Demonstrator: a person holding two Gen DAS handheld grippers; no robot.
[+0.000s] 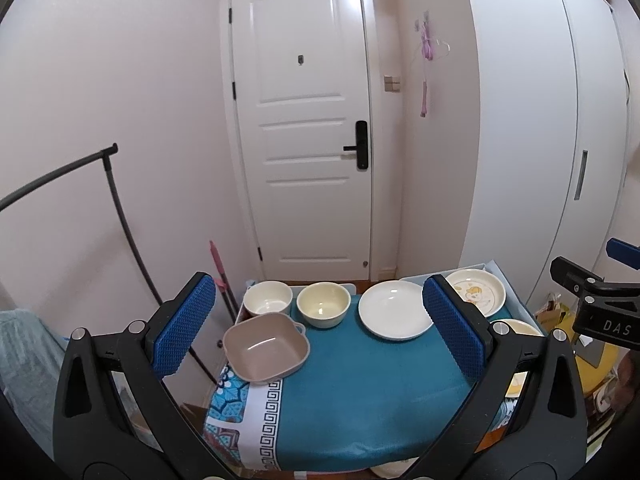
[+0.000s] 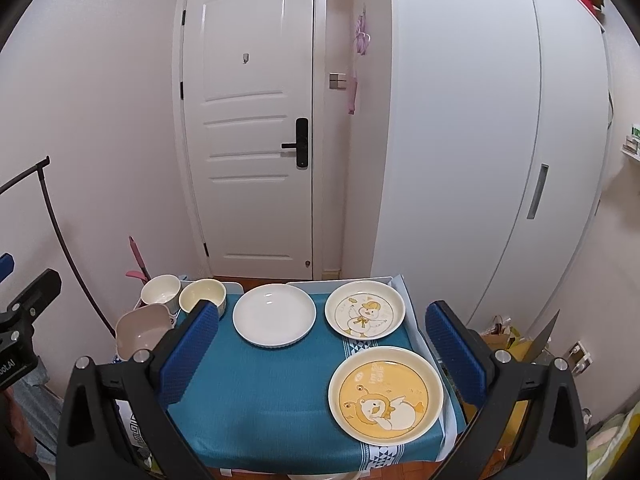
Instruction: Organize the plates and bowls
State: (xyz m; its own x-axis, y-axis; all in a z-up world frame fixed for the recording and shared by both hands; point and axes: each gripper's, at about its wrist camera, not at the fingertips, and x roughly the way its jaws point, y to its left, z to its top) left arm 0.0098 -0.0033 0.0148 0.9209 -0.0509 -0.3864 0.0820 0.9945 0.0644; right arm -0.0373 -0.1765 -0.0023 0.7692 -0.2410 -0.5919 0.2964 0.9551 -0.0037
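Note:
A small table under a teal cloth [image 1: 360, 380] [image 2: 272, 384] carries the dishes. Along its far edge stand a white bowl [image 1: 267, 298] [image 2: 160, 290], a cream bowl [image 1: 323, 304] [image 2: 202, 295], a plain white plate [image 1: 394, 315] [image 2: 274, 314] and a duck-print plate [image 1: 476, 292] [image 2: 365, 309]. A pink square bowl [image 1: 266, 348] [image 2: 140, 330] sits at the left edge. A yellow cartoon plate [image 2: 386, 394] lies near right. My left gripper [image 1: 320, 332] hovers open over the cloth, holding nothing. My right gripper [image 2: 322, 354] is open too, above the table's middle.
A white door [image 1: 304, 120] stands behind the table, white wardrobe doors [image 2: 480, 140] to the right. A black clothes rail [image 1: 60, 176] stands at left. Bags and clutter [image 2: 512, 340] lie on the floor at right.

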